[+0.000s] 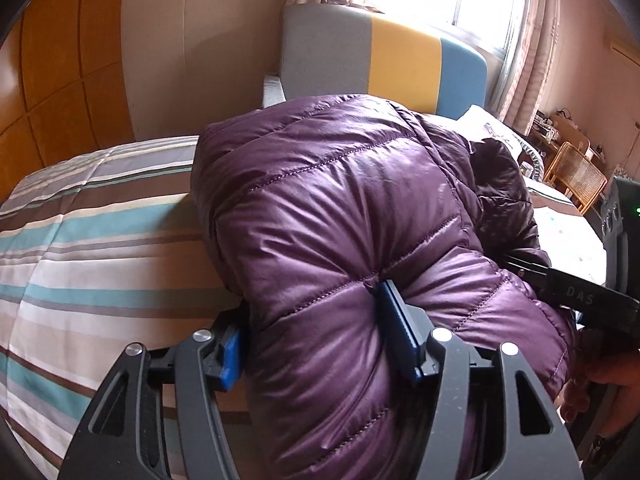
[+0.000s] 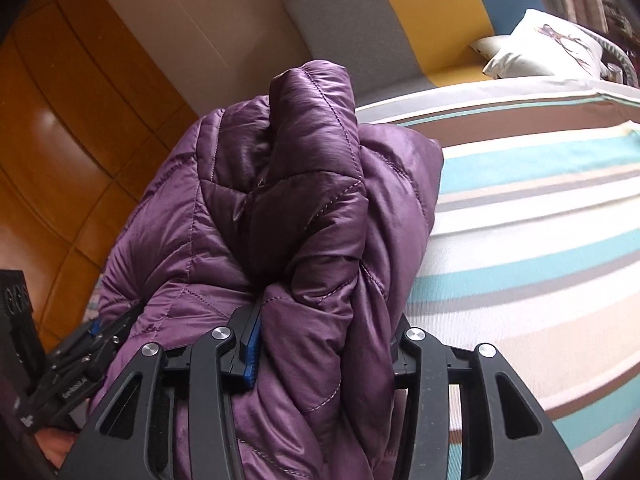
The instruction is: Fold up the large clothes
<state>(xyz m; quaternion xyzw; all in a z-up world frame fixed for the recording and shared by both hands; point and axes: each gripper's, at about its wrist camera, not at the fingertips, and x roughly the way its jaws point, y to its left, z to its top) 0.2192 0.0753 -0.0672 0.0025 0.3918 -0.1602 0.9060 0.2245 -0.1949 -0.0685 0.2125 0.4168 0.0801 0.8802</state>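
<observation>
A purple quilted down jacket (image 1: pixel 340 200) lies folded into a thick bundle on the striped bed (image 1: pixel 92 240). My left gripper (image 1: pixel 308 308) straddles its near edge. The puffy fabric fills the gap, and the blue right pad (image 1: pixel 400 332) dents a seam while the left pad (image 1: pixel 230 354) sits against the bundle's side. My right gripper (image 2: pixel 326 316) holds the other end of the jacket (image 2: pixel 304 208). Its left pad (image 2: pixel 250 352) presses into the fabric and its right finger is mostly hidden behind a fold. Each gripper shows at the edge of the other's view.
The striped bedspread (image 2: pixel 540 240) spreads out on both sides of the jacket. A grey, yellow and blue headboard (image 1: pixel 400 56) and a white pillow (image 2: pixel 544 44) stand at the far end. Wooden wardrobe doors (image 2: pixel 80 128) are on the left, and a wicker chair (image 1: pixel 576 176) far right.
</observation>
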